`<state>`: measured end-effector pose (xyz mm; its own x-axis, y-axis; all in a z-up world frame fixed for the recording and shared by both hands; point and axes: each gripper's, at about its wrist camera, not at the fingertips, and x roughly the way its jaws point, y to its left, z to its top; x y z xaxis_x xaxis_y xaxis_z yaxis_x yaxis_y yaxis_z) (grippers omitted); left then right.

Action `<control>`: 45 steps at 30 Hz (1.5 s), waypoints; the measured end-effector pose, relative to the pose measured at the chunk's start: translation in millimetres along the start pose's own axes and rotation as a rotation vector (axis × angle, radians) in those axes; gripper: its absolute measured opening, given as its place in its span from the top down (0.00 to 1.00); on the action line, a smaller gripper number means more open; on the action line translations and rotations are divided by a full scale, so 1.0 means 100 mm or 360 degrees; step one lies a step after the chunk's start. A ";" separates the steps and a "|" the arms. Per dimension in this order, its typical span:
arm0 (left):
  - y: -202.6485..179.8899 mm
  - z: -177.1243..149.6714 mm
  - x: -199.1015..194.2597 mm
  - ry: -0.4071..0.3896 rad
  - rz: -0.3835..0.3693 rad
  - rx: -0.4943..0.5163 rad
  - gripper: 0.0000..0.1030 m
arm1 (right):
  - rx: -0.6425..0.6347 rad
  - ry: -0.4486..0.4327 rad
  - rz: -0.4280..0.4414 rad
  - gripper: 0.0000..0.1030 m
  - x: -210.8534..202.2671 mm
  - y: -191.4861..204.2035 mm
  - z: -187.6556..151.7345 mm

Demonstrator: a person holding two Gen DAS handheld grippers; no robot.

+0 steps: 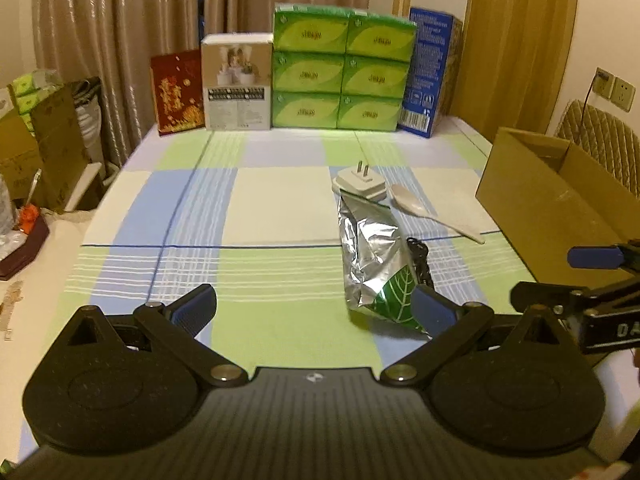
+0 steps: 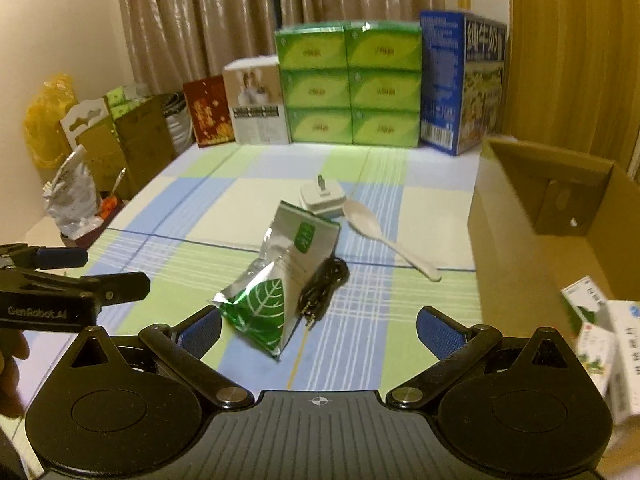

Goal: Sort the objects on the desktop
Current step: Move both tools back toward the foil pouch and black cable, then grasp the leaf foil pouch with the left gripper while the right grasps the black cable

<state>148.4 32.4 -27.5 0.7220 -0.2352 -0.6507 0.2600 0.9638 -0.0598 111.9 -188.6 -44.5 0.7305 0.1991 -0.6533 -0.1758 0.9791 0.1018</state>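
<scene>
A silver foil pouch (image 1: 374,258) (image 2: 276,284) with a green leaf print lies on the checked cloth. Beside it rests a coiled black audio cable (image 1: 420,262) (image 2: 324,282). Behind them sit a white plug adapter (image 1: 360,184) (image 2: 322,200) and a white plastic spoon (image 1: 428,210) (image 2: 384,234). My left gripper (image 1: 316,312) is open, its right finger close to the pouch's near end. My right gripper (image 2: 320,330) is open too, with the pouch's lower corner and the cable's plug just ahead between the fingers. Each gripper shows at the edge of the other's view.
An open cardboard box (image 1: 560,200) (image 2: 552,224) stands at the table's right side, with medicine boxes (image 2: 604,340) near it. Green tissue packs (image 1: 342,68) (image 2: 348,84), a blue carton (image 2: 460,80) and other boxes line the back edge. Cartons and bags crowd the left.
</scene>
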 end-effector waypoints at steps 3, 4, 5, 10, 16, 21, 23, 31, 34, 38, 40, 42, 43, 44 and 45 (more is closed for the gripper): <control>0.05 0.02 0.19 0.0069 -0.0030 -0.0023 0.01 | 0.0002 0.0034 -0.0018 0.02 0.21 -0.05 0.01; 0.07 0.03 0.23 0.0075 -0.0033 -0.0032 0.01 | 0.0010 0.0043 -0.0019 0.02 0.27 -0.07 0.01; 0.09 0.04 0.29 0.0084 -0.0035 -0.0039 0.01 | 0.0024 0.0053 -0.0023 0.02 0.33 -0.10 0.01; 0.10 0.15 0.50 0.0106 -0.0031 -0.0010 0.02 | 0.0130 0.0116 -0.0021 0.07 0.63 -0.23 0.07; 0.12 0.25 0.72 0.0128 -0.0086 -0.0019 0.02 | 0.0172 0.0158 -0.0011 0.33 0.89 -0.23 0.16; 0.16 0.28 0.82 0.0140 -0.0037 0.0010 0.02 | 0.0179 0.0210 -0.0036 0.41 1.10 -0.23 0.16; 0.18 0.29 0.82 0.0135 -0.0030 0.0003 0.02 | 0.0184 0.0229 -0.0041 0.41 1.15 -0.24 0.16; 0.15 0.29 0.83 0.0134 -0.0066 -0.0008 0.02 | 0.0083 0.0247 -0.0057 0.56 1.18 -0.21 0.13; 0.10 0.29 0.85 0.0134 -0.0111 -0.0010 0.02 | 0.0096 0.0264 -0.0072 0.83 1.16 -0.26 0.14; 0.00 0.31 0.90 0.0139 -0.0173 0.0004 0.02 | 0.0120 0.0285 -0.0086 0.87 1.11 -0.32 0.14; -0.05 0.31 0.94 0.0148 -0.0198 0.0025 0.02 | 0.0147 0.0291 -0.0102 0.87 1.08 -0.37 0.14; -0.12 0.31 1.00 0.0163 -0.0212 0.0059 0.02 | 0.0163 0.0297 -0.0132 0.87 1.04 -0.43 0.13; -0.14 0.31 1.04 0.0174 -0.0215 0.0074 0.02 | 0.0166 0.0290 -0.0154 0.87 1.01 -0.46 0.13; -0.16 0.30 1.07 0.0184 -0.0222 0.0085 0.02 | 0.0169 0.0286 -0.0170 0.87 1.00 -0.49 0.14; -0.17 0.30 1.11 0.0195 -0.0231 0.0092 0.02 | 0.0180 0.0284 -0.0179 0.87 0.98 -0.53 0.14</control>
<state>243.3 -14.1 -75.7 0.5918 -0.3508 -0.7257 0.3947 0.9111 -0.1187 202.3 -220.4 -103.6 0.6113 0.0878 -0.7865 -0.0174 0.9951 0.0975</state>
